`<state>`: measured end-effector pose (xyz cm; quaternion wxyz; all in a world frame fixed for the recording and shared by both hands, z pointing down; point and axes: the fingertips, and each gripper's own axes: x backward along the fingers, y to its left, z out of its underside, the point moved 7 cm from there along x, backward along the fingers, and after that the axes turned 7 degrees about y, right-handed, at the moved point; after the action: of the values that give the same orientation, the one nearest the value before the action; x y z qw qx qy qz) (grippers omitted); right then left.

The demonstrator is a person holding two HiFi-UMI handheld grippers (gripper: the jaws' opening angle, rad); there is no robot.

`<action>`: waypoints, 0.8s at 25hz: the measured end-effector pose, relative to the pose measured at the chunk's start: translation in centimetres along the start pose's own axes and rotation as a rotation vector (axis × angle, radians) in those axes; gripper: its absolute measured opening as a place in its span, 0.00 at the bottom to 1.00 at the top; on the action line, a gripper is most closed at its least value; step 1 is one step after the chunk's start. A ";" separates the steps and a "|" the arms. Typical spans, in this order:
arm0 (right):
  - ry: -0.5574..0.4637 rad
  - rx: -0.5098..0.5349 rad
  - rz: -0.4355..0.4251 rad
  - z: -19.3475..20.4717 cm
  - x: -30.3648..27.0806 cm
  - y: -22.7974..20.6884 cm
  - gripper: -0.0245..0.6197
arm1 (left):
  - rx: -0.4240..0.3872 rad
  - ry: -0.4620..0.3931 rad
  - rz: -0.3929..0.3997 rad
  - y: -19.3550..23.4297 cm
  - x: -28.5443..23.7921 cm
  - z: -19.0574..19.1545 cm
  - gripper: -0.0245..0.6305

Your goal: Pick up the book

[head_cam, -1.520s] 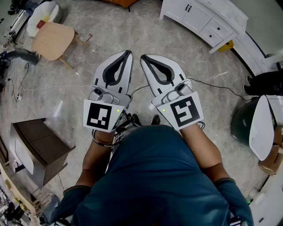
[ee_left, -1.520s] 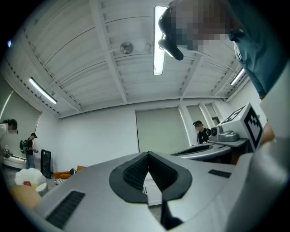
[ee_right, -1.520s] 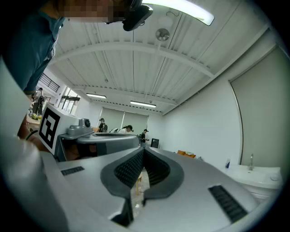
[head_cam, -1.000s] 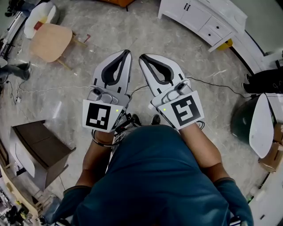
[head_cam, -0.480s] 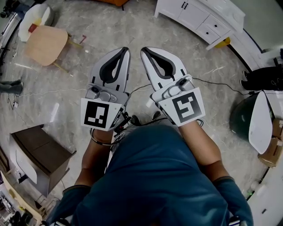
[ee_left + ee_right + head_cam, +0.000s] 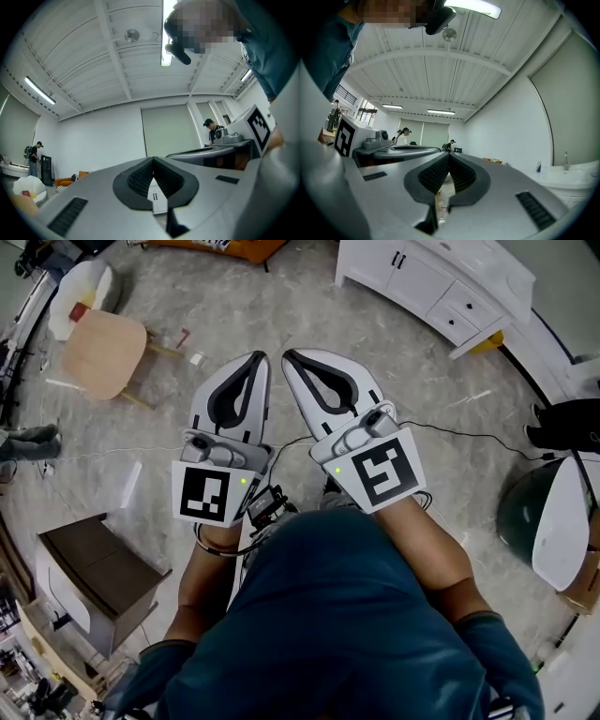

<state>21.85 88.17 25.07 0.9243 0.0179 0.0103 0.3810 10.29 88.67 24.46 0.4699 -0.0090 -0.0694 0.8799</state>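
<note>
No book shows in any view. In the head view my left gripper [image 6: 261, 356] and right gripper [image 6: 289, 354] are held side by side in front of my body, above a grey stone floor. Both point forward and about level. In the left gripper view the left gripper [image 6: 153, 159] has its jaws closed tip to tip with nothing between them. The right gripper view shows the right gripper [image 6: 449, 154] the same way, jaws together and empty. Each carries its marker cube near my hands.
A wooden chair [image 6: 105, 352] stands at the left, a white cabinet [image 6: 431, 282] at the upper right, a dark brown box [image 6: 94, 582] at the lower left. A black cable [image 6: 469, 432] runs across the floor on the right. Other people stand far off in the room.
The chair and the floor have slid down the picture and an orange object has come in at the top edge. Both grippers stay shut and side by side.
</note>
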 end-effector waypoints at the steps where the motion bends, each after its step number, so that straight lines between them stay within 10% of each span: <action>1: -0.005 -0.003 -0.005 0.1 -0.2 -1.3 0.06 | -0.003 -0.006 -0.003 -0.1 -1.3 0.0 0.04; 20: -0.026 -0.025 0.004 0.5 -8.7 -10.7 0.06 | -0.044 0.013 -0.011 6.1 -12.3 1.0 0.04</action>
<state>23.23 74.46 25.15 0.9238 0.0111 -0.0064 0.3827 12.01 75.02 24.07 0.4747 -0.0249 -0.0858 0.8756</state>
